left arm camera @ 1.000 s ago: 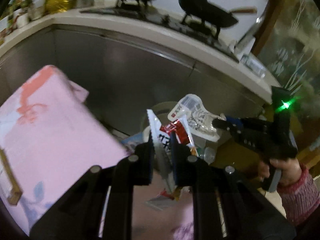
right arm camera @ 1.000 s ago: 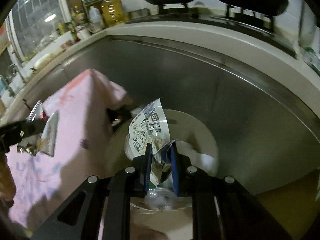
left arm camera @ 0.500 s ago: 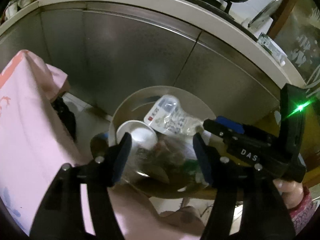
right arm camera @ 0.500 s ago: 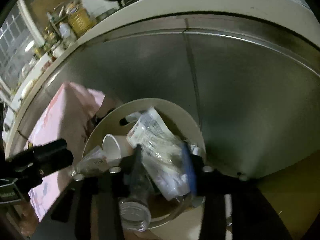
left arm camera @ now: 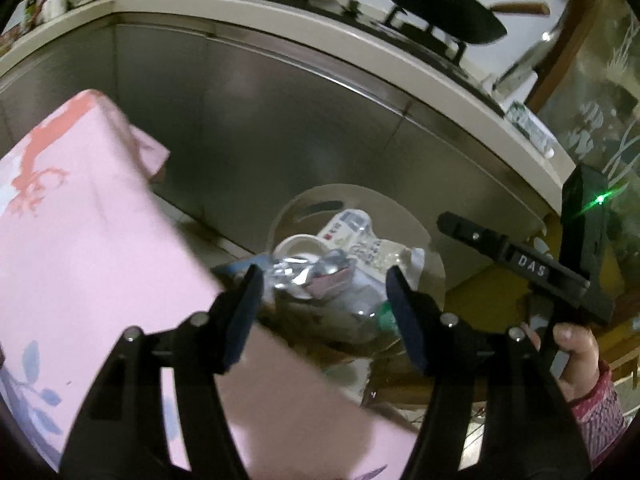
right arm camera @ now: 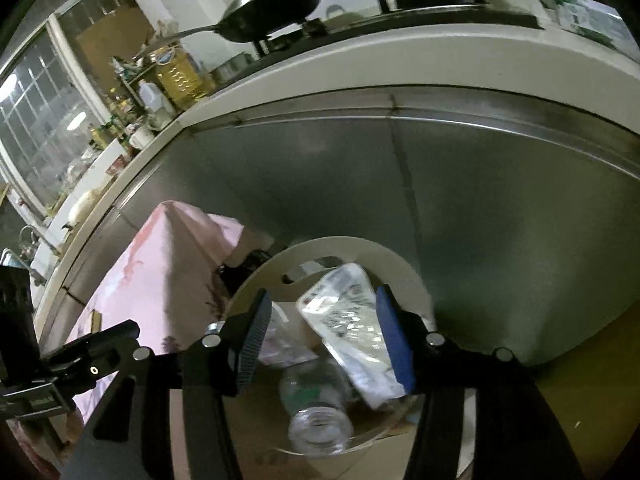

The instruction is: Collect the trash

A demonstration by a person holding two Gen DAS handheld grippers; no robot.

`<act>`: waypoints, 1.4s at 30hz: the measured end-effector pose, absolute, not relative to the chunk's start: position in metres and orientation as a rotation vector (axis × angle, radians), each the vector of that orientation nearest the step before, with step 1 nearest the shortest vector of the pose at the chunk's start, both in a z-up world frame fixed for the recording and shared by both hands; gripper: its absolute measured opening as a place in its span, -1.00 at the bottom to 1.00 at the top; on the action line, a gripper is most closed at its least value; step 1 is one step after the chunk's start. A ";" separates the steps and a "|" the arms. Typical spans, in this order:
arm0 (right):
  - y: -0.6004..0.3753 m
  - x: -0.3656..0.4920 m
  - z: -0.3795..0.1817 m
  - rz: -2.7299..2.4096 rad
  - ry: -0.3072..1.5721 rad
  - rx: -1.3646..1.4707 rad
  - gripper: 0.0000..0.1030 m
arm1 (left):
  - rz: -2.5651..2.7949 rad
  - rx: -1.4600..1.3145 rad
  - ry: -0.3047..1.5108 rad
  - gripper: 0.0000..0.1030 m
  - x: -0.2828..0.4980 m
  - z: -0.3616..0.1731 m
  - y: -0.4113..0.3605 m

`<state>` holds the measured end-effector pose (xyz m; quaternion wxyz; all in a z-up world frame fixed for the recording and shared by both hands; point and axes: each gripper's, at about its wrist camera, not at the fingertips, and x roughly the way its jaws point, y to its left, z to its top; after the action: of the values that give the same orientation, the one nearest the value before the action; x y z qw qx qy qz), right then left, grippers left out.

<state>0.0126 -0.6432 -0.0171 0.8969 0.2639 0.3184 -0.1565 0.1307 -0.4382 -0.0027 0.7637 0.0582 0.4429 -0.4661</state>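
Observation:
A round cream trash bin (left arm camera: 434, 256) (right arm camera: 404, 264) stands on the floor against the steel cabinet. It holds a white printed wrapper (left arm camera: 362, 236) (right arm camera: 348, 324), a foil wrapper (left arm camera: 308, 272), a white paper cup (left arm camera: 298, 244) and a clear plastic bottle (right arm camera: 316, 412). My left gripper (left arm camera: 322, 296) is open and empty above the bin's near side. My right gripper (right arm camera: 320, 324) is open and empty over the bin; it also shows in the left wrist view (left arm camera: 516, 260), to the right of the bin.
A table with a pink flowered cloth (left arm camera: 80, 264) (right arm camera: 160, 264) stands left of the bin. The steel cabinet front (left arm camera: 280, 128) rises behind it, under a counter with black pans (left arm camera: 440, 20) (right arm camera: 272, 4). Yellowish floor (right arm camera: 592, 360) lies to the right.
Both grippers were shut on wrappers a second ago. They opened and the wrappers now lie in the bin. Both grippers have pulled back a little from it.

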 end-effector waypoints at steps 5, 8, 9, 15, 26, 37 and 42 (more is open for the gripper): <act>-0.620 0.028 -0.011 -0.257 0.672 0.536 0.01 | -0.955 0.074 0.952 0.18 0.138 0.000 -0.386; -0.597 0.039 -0.007 -0.193 0.677 0.512 0.01 | -0.894 0.046 0.941 0.18 0.143 -0.001 -0.340; -0.588 0.044 -0.005 -0.173 0.680 0.502 0.01 | -0.867 0.032 0.935 0.18 0.145 -0.001 -0.319; -0.523 0.082 0.000 -0.026 0.711 0.443 0.01 | -0.662 -0.032 0.928 0.18 0.156 -0.013 -0.200; -0.380 0.147 -0.006 0.240 0.803 0.344 0.01 | -0.367 -0.364 0.967 0.18 0.191 -0.030 0.013; -0.294 0.194 -0.014 0.327 0.859 0.308 0.01 | -0.438 -0.992 1.007 0.17 0.257 -0.085 0.078; -0.283 0.212 -0.019 0.317 0.876 0.303 0.01 | -0.412 -1.039 0.977 0.17 0.280 -0.082 0.070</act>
<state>0.2124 -0.2832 -0.0194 0.8823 0.1456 0.4209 0.1522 0.2799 0.0704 -0.0816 0.7371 -0.4730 0.4447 -0.1876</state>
